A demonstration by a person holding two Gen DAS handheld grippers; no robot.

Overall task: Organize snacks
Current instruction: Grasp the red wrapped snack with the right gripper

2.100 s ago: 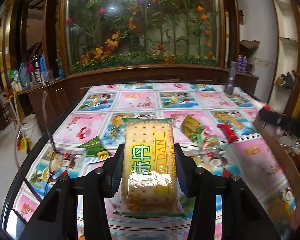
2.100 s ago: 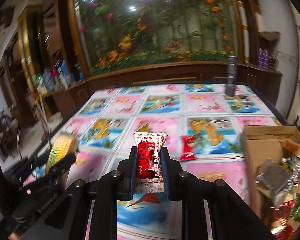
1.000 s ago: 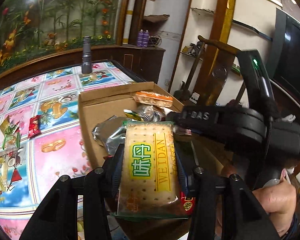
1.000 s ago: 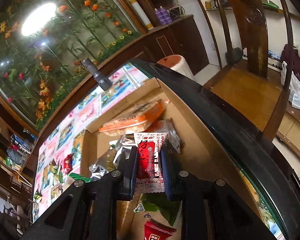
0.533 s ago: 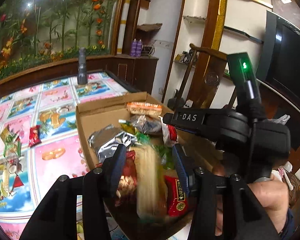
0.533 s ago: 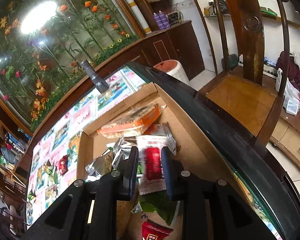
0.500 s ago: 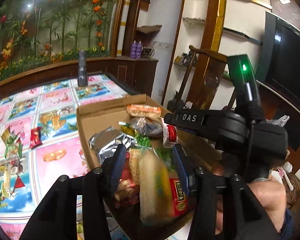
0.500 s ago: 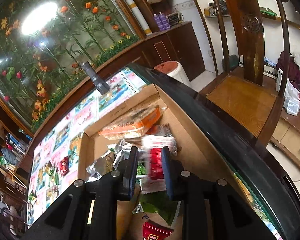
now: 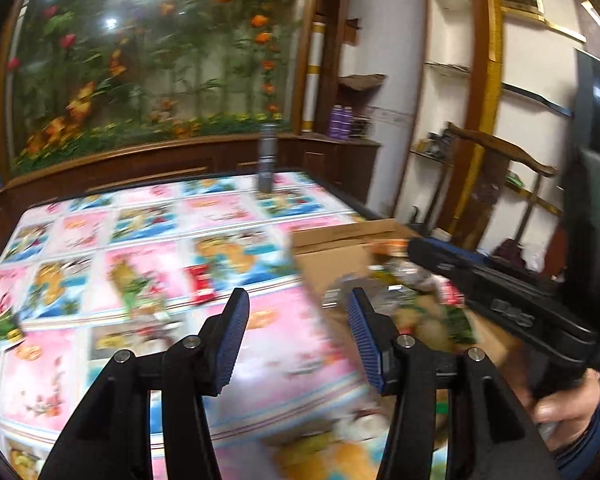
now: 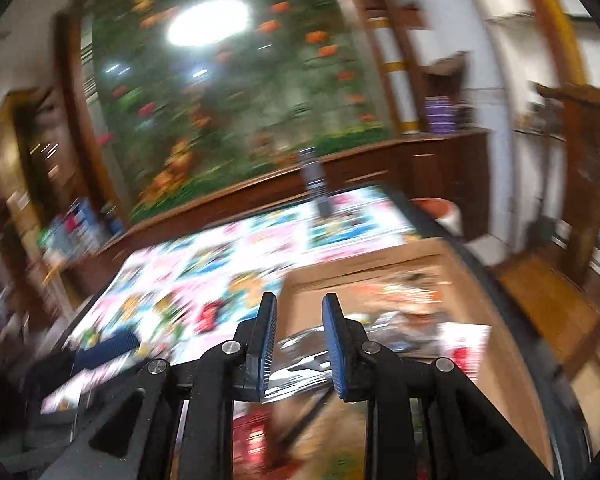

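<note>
Left gripper [image 9: 298, 338] first: its jaws stand wide apart, blue ribbed pads facing each other with nothing between them, only the patterned tablecloth [image 9: 148, 236] showing through the gap. Just beyond its right finger sits the cardboard box [image 9: 340, 240], open-topped, with a blurred heap of snack packets [image 9: 416, 312] inside: greens, silvers, a bit of red. Off to the right of that same tool, the other handheld unit stretches across the box, black body, green light on, gripped by the person's right hand [image 9: 568, 404] at the lower right edge.

Ahead and left of the left tool, loose snacks lie on the cloth: a red packet [image 9: 198, 280] closest to the fingertips, a green one [image 9: 136, 292] beside it, and another green packet [image 9: 8, 326] far out at the left edge. Farther still, a dark cylindrical flashlight [image 9: 267, 160] stands upright near the table's far side.

Over to the right gripper [image 10: 299, 340]: jaws parted by a moderate gap, empty as well. The view is heavily smeared with motion. Directly under and beyond its fingers is the box [image 10: 496, 344], with a silvery wrapper [image 10: 300, 354] below the pads and a red-and-white sachet [image 10: 462, 348] lying to the right of the tool inside the box. To the left of the fingers, the cloth [image 10: 204, 264] carries a red packet [image 10: 208, 316], blurred. The flashlight [image 10: 316, 180] stands far ahead.
</note>
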